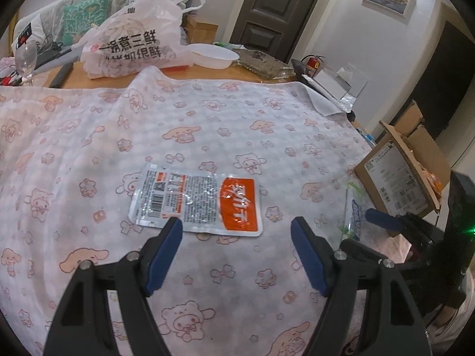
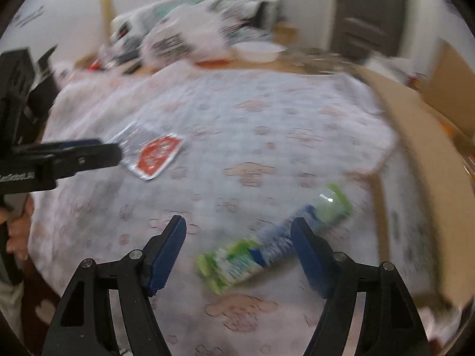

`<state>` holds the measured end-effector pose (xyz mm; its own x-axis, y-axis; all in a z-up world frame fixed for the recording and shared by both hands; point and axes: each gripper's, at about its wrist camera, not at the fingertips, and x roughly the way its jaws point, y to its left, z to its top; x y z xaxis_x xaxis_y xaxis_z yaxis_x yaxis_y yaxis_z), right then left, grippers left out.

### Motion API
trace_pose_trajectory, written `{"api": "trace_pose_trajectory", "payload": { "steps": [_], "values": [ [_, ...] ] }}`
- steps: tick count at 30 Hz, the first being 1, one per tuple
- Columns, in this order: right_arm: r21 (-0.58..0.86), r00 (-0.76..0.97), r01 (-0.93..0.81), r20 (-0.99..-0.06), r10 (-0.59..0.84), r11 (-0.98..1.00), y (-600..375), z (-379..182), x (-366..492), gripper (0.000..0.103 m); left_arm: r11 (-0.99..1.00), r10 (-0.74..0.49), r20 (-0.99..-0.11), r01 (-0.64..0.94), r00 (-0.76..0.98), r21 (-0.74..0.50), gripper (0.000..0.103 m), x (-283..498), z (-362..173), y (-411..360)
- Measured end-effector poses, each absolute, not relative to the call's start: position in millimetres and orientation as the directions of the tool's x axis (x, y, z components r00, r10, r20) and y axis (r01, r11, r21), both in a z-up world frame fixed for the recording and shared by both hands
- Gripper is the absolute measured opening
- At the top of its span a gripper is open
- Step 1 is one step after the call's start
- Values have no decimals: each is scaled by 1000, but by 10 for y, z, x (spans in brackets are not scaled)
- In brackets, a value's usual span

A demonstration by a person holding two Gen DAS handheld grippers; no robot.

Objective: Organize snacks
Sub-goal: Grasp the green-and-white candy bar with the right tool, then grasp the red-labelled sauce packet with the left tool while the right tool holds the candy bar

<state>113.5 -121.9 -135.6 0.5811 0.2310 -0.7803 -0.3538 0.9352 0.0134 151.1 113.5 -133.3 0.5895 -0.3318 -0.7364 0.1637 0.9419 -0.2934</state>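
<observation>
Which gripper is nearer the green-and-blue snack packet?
Right. The right gripper hangs open just above the green-and-blue snack packet; the left gripper sits off by the orange-and-silver packet.

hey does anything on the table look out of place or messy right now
The tablecloth is rucked up at its far edge, one corner folded over. The orange snack packet lies flat; the green one lies askew beside the cardboard box. No spills visible.
</observation>
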Motion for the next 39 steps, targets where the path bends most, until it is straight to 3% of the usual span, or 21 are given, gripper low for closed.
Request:
{"api": "trace_pose_trajectory", "payload": {
  "steps": [4, 11, 13, 19, 23, 26, 28, 39],
  "values": [
    [17, 607, -228, -779, 155, 974, -1396, -1482, 1145, 69, 941, -335, -736, 168, 588, -294, 73, 1505, -1333, 1119],
    [29, 627, -204, -764, 154, 978, -1325, -1563, 1277, 64, 946, -318, -742, 145, 590, -290, 72, 1483, -1369, 1173],
    [-3, 640, -198, -758, 127, 980, -1288, -1568, 1306, 41, 952, -296, -749, 123, 593, -279, 73, 1494, -1383, 1212],
    [-53, 629, -350, -754, 192, 935, -1012, -1560, 1303, 23, 960, -264, -755, 89, 600, -265, 73, 1515, -1395, 1271],
    [-50, 580, -479, -768, 273, 876, -788, -1503, 1464, 23, 966, -238, -771, 60, 590, -252, 73, 1520, -1455, 1307],
    [-148, 585, -541, -774, 243, 828, -659, -1479, 1599, 23, 970, -213, -791, 24, 574, -244, 73, 1546, -1514, 1339],
    [-130, 556, -566, -789, 261, 814, -665, -1520, 1703, 23, 967, -218, -799, 14, 561, -253, 73, 1592, -1532, 1334],
    [-23, 542, -513, -783, 304, 858, -1004, -1574, 1978, 23, 980, -154, -847, -29, 509, -195, 81, 2154, -1586, 1134]
  ]
}}
